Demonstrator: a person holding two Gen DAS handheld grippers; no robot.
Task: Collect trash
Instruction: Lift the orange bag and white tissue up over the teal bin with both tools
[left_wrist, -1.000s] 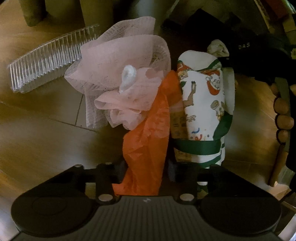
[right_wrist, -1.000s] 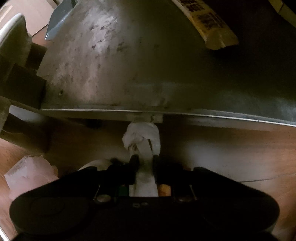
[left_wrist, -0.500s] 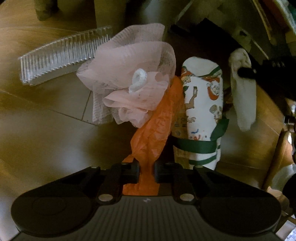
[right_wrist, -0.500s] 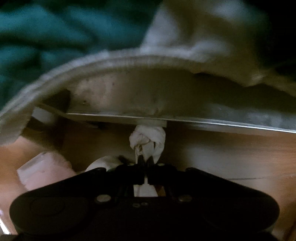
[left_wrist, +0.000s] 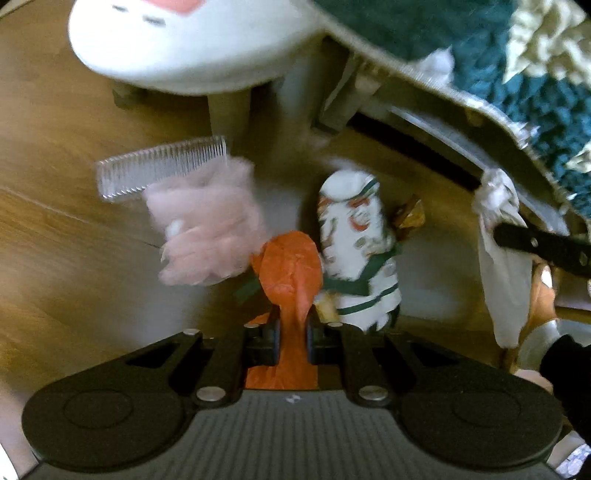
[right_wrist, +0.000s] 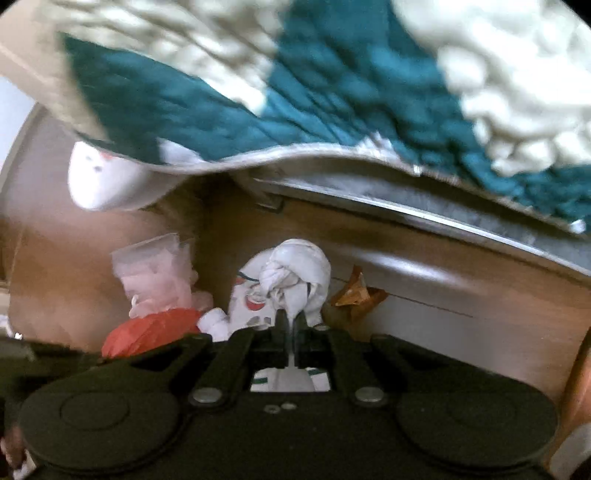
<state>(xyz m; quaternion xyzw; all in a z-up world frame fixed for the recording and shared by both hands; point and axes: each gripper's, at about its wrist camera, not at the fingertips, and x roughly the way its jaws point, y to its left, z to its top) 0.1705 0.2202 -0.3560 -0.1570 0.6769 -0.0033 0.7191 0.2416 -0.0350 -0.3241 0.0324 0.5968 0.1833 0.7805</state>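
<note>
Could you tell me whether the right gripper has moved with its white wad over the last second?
Yes. The right gripper, shut on the white wad, has backed away from the metal bed rail, which now sits higher and farther off.

Orange plastic bag (left_wrist: 291, 280): crumpled, rising bunched, neck pinched between left gripper (left_wrist: 291, 325) fingers.
White knotted tissue wad (right_wrist: 295, 277): twisted, tail clamped in right gripper (right_wrist: 291, 325).
Pink mesh puff (left_wrist: 207, 229): fluffy, just left of orange bag.
Printed white-green paper cup (left_wrist: 354, 251): right of bag, tilted.
Brown wrapper scrap (right_wrist: 354, 293): crumpled on wooden floor beside cup.
</note>
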